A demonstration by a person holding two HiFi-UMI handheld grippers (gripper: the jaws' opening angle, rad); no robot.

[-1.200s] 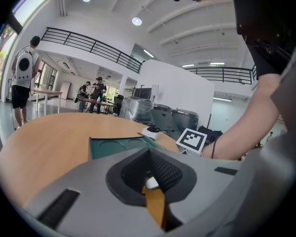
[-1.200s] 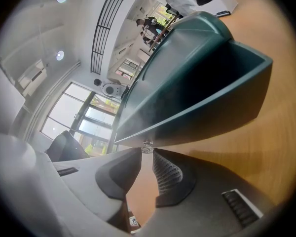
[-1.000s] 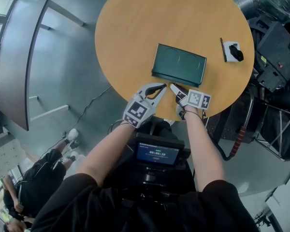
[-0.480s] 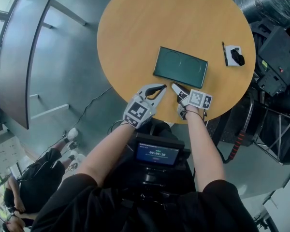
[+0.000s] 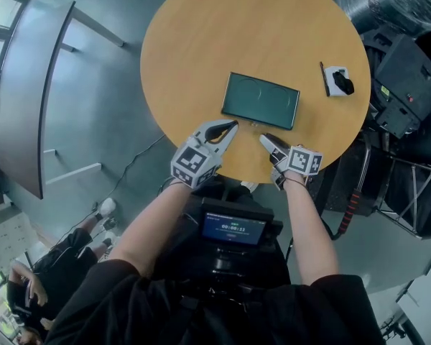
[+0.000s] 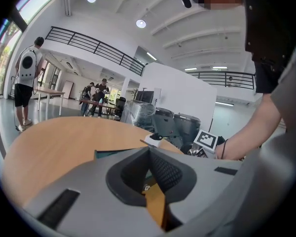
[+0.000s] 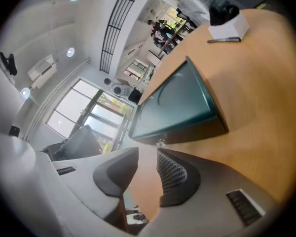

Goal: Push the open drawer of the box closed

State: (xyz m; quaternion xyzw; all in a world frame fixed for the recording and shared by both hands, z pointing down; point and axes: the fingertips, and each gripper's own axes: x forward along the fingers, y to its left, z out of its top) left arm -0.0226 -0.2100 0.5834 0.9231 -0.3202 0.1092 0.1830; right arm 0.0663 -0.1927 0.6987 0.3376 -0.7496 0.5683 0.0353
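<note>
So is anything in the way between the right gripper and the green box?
No, nothing visible. Only bare table lies between the right gripper and the green box. Its jaws are opening, with nothing between them.

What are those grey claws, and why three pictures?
A person holds two grey hand tools that pinch like claws: the left gripper and the right gripper. One picture comes from a camera on the person's head, looking down. The other two come from little cameras riding on each gripper, looking along its jaws. On the round wooden table lie a flat dark green box, whose drawer looks pushed in, a small white block with a black thing on it and a thin black pen. Neither gripper holds anything: the left jaws are together, the right jaws are opening with nothing between them.
</note>
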